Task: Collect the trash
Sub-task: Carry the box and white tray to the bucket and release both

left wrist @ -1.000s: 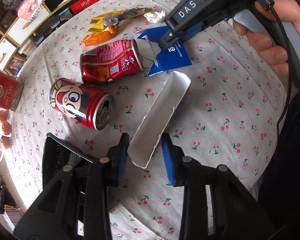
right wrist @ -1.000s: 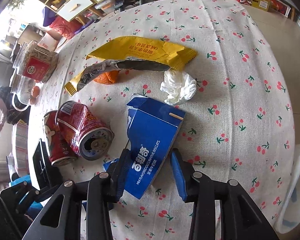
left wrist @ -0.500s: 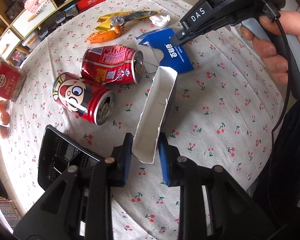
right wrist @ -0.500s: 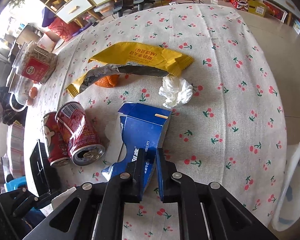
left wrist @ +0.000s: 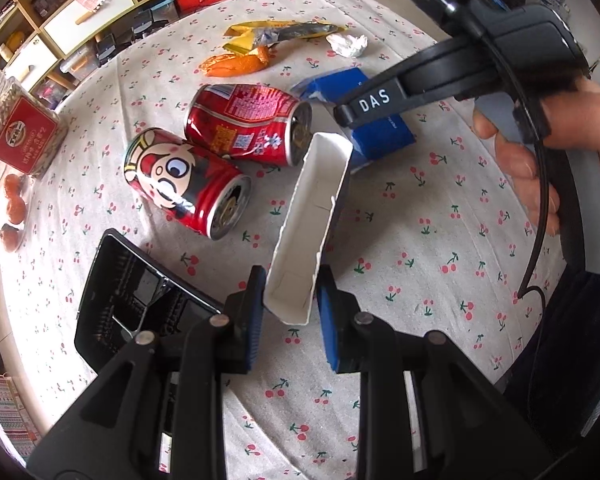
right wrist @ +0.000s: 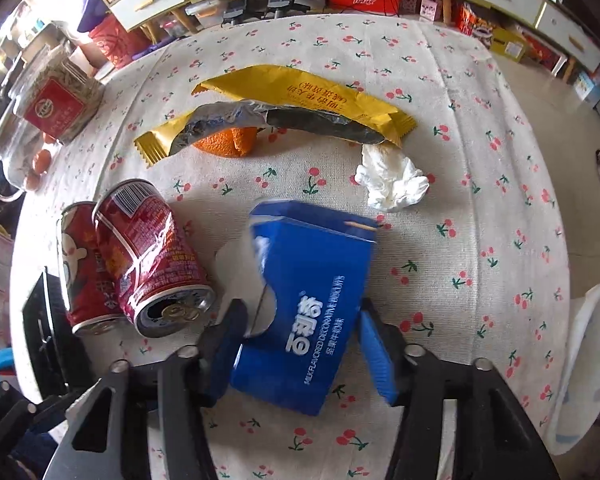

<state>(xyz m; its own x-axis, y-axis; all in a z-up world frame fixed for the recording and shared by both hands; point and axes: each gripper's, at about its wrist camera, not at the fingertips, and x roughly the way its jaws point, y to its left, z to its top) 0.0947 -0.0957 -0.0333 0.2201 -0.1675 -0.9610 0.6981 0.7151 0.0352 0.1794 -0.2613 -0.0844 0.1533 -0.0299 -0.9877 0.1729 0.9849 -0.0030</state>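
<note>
My left gripper [left wrist: 291, 306] is shut on the near end of a white cardboard tray [left wrist: 312, 220] and holds it over the cherry-print tablecloth [left wrist: 420, 280]. My right gripper [right wrist: 300, 344] is open, its fingers on either side of the blue biscuit box [right wrist: 312, 304], which also shows in the left wrist view [left wrist: 376, 136]. Two red cans [left wrist: 188, 182] [left wrist: 252, 124] lie on their sides to the left. A yellow wrapper [right wrist: 300, 104], orange peel [right wrist: 228, 142] and a crumpled white tissue [right wrist: 392, 180] lie farther back.
A black box [left wrist: 136, 300] sits at the table's near left edge. A jar with a red label [right wrist: 56, 100] and a glass mug [right wrist: 8, 152] stand at the far left. A white bin rim [right wrist: 588, 360] shows off the table's right edge. Shelves lie beyond.
The right gripper shut on the blue box half a second ago and has opened wide again. The left gripper closed on the white tray and lifted its near end.
</note>
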